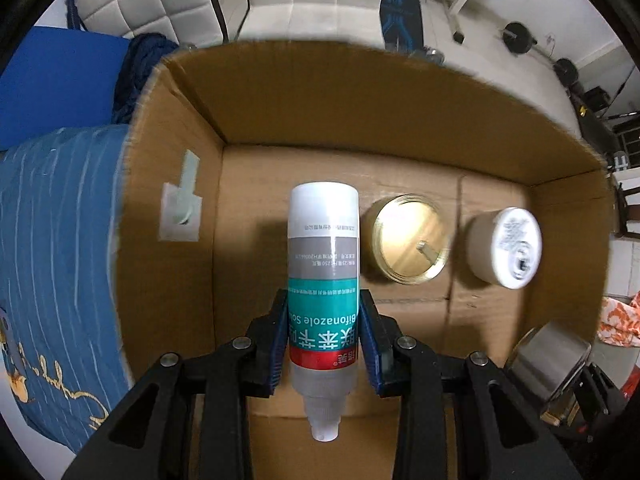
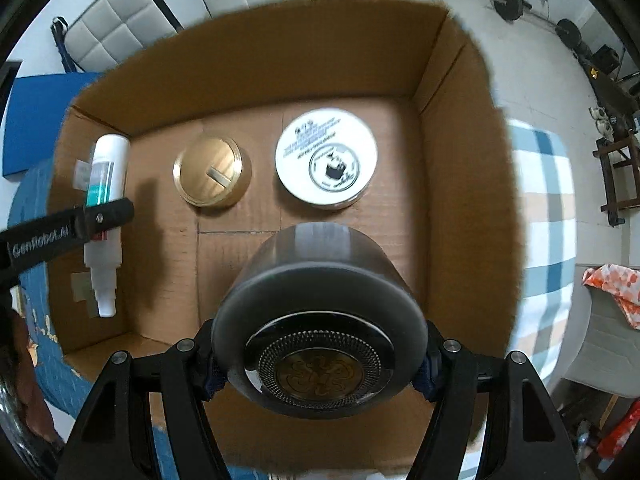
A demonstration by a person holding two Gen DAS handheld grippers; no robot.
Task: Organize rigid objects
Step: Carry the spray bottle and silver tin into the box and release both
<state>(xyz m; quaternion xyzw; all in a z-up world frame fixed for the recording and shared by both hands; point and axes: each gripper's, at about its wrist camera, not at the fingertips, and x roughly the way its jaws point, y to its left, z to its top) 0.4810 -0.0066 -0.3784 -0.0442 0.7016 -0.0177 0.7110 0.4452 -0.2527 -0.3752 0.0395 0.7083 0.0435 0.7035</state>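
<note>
Open brown cardboard box (image 2: 256, 80) below both grippers, four upright walls all round, rims blurred. Bare floor along its near edge and in the near left corner; far half taken by a gold round metal lid with a slot (image 2: 212, 172) towards the middle and a white round tub with a printed label (image 2: 326, 160) towards the far right corner, apart from each other and clear of the walls.

Left gripper (image 1: 324, 332) pinching a white plastic spray bottle with a teal, grey and red label (image 1: 323, 264) across its body between blue pads, nozzle towards the camera, close beside the box's left wall. Right gripper (image 2: 320, 356) clamped on a dark grey round metal tin with a gold embossed centre (image 2: 320, 320), held over the near middle of the box; pads mostly hidden behind the tin.

Box's near wall cut off by the gripper frames. Taped patch on the left wall (image 1: 180, 216), content unclear. Tub label print blurred, unreadable.

"Bifonazole So…" readable upside down on the bottle, the rest turned out of sight, with Chinese characters beneath. "GenRobot.AI" on the left gripper's arm in the right wrist view.
</note>
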